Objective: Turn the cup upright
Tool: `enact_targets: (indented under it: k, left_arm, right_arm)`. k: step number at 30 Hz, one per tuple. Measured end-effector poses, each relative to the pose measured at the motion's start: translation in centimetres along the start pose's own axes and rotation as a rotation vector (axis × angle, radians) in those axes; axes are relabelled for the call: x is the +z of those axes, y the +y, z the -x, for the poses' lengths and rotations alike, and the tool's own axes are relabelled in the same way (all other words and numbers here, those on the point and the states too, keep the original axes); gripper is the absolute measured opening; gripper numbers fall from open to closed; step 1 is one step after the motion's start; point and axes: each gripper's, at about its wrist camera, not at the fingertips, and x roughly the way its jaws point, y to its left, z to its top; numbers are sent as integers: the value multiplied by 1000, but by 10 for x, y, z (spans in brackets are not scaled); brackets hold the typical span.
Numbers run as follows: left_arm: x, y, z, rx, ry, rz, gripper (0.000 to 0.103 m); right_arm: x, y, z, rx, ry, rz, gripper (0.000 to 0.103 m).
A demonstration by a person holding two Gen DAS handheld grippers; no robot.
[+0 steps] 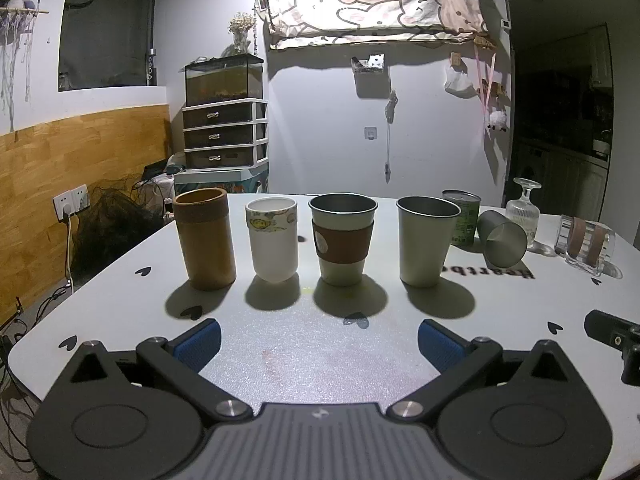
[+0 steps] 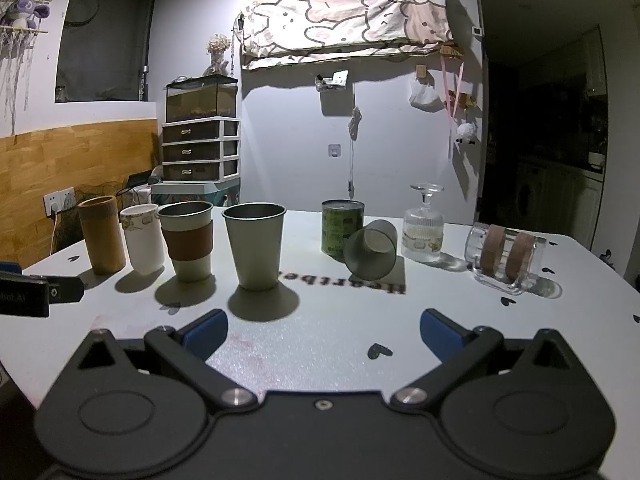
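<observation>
Jaws on both the left gripper (image 1: 318, 340) and right gripper (image 2: 322, 334) gape wide and empty over the table (image 2: 320, 344), while the tipped grey cup (image 2: 371, 254) lies at 1 o'clock of right, mouth toward camera, leaning on the green can (image 2: 342, 226), likely right's pick.

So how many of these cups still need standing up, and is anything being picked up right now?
Four cups stand upright in a row, from the brown cylinder cup to the steel cup. Nothing is in hand: the left gripper and right gripper have open, empty jaws. Left: the grey tumbler and clear banded cup lie on their sides; the ribbed glass is upside down.
</observation>
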Motion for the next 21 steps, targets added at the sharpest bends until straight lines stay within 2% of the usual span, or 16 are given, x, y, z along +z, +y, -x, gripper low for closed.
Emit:
enact_targets:
  k: [21]
  left_arm:
    - [-1, -3, 1, -6, 2, -11, 103]
  right_arm:
    - [4, 0, 0, -15, -8, -2, 103]
